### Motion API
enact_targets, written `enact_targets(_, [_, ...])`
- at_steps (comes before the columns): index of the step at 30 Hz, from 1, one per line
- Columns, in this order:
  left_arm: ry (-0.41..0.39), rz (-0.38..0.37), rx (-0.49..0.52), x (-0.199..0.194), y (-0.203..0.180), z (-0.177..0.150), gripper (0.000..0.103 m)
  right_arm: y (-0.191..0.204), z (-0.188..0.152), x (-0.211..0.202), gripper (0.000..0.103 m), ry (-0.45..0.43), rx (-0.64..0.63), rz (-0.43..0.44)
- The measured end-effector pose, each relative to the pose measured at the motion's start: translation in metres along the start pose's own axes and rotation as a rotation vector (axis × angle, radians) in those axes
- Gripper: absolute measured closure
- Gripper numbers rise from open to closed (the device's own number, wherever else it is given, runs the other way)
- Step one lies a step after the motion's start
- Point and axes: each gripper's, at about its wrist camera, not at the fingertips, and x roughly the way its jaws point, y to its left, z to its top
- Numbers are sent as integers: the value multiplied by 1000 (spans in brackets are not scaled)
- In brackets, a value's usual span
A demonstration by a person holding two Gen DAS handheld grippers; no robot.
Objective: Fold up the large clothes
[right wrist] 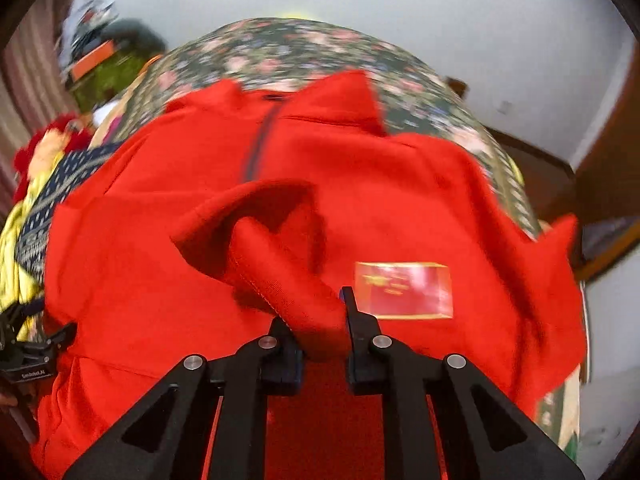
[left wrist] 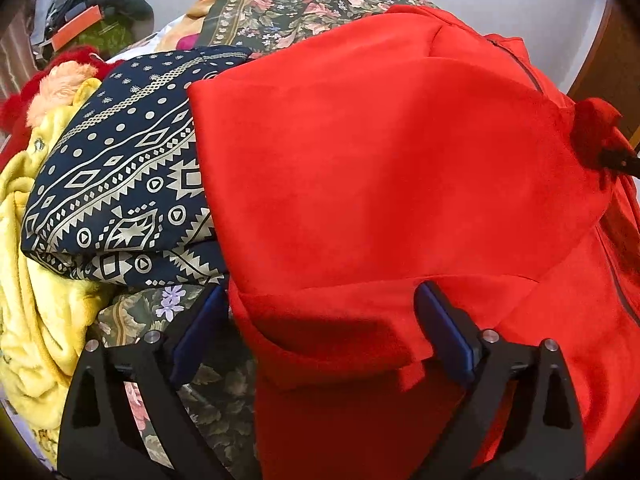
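A large red zip-front garment (left wrist: 380, 160) lies spread over a floral bedspread (right wrist: 280, 48). Its dark zipper (right wrist: 260, 144) runs away from me, and a shiny rectangular label (right wrist: 404, 290) sits on its near part. My left gripper (left wrist: 320, 292) stands open over the garment's near left edge; a folded flap lies between the fingers, untouched by the pads. My right gripper (right wrist: 316, 312) is shut on a bunched cuff-like fold of the red garment, lifted slightly off the rest. The left wrist view shows that pinch at the far right (left wrist: 600, 140).
Left of the red garment lie a navy cloth with a pale geometric print (left wrist: 120, 184), a yellow fleece (left wrist: 36, 280) and a red and peach fluffy item (left wrist: 60, 80). Bags sit at the back left (left wrist: 100, 20). Brown wooden furniture stands on the right (right wrist: 600, 184).
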Motion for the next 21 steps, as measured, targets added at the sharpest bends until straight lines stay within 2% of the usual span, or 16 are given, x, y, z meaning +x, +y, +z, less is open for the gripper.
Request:
enact_targets(2, [-2,4,1,0,0,0,6,-16,-5,5,92,33,18,9])
enact_targets(5, [-4,19,5,1,-1,0,4,-21,-14,17,91,65,-25,-13])
enact_targets(9, [-5,30,14,1,-2,1,3,-14,-16,18,88,29,-117,-87])
enact_targets(11, [-4,43,14,2,-1,2,1,-14,-19,17,65,10,-150,-188])
enact_targets(12, [-1,47,13,3,-1,2,0,-17,-19,16,32,-11,-167,-296])
enact_targets(13, [0,48,14,4,-1,2,0,-21,-20,15,12,-37,-180,-396])
enact_targets(14, [0,49,14,4,-1,2,0,-27,-21,14,11,-57,-189,-471])
enact_targets(15, [-1,52,14,4,-1,2,0,-39,-22,13,11,-49,-179,-495])
enact_targets(18, [-6,65,16,5,-2,2,0,-72,-23,-7,12,-31,-71,-387])
enact_targets(21, [-8,78,21,4,-3,3,0,-92,-24,-32,12,-53,-14,-327])
